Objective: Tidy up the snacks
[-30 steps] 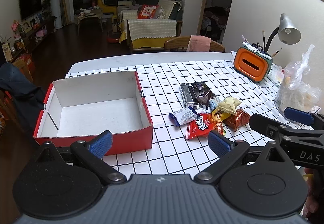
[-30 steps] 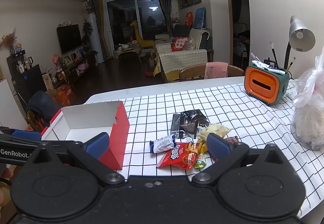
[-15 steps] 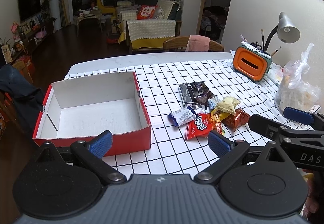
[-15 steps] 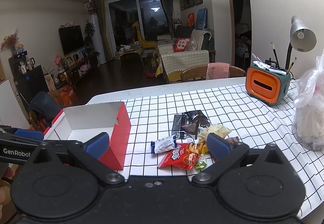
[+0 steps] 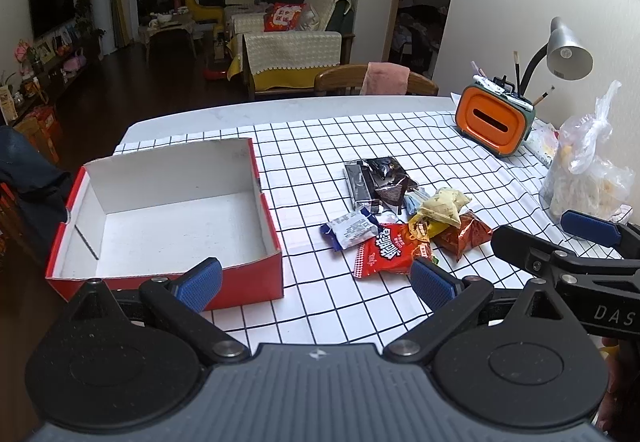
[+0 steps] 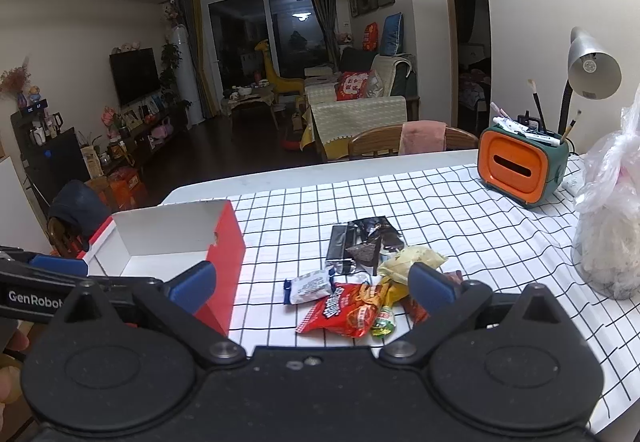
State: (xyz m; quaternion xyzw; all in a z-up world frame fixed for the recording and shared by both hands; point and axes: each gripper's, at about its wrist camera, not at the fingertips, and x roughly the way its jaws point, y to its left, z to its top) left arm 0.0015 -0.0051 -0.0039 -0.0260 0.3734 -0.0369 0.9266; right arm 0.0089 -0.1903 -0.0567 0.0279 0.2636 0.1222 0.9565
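A pile of snack packets lies on the checked tablecloth: a red packet (image 5: 390, 250) (image 6: 348, 308), a white-and-blue packet (image 5: 350, 228) (image 6: 308, 286), a pale yellow one (image 5: 444, 204), a brown one (image 5: 464, 234) and dark wrappers (image 5: 376, 182) (image 6: 360, 242). An empty red box with a white inside (image 5: 160, 210) (image 6: 168, 242) stands left of the pile. My left gripper (image 5: 316, 284) is open and empty, near the table's front edge. My right gripper (image 6: 312, 286) is open and empty, just short of the pile.
An orange tissue holder with pens (image 5: 494, 126) (image 6: 520, 172), a desk lamp (image 5: 566, 54) and a clear plastic bag of food (image 5: 588, 174) (image 6: 608, 234) stand at the right. A wooden chair (image 5: 376, 80) is behind the far edge.
Both grippers have edged slightly forward toward the table. Nothing on the table has moved and both grippers stay open.
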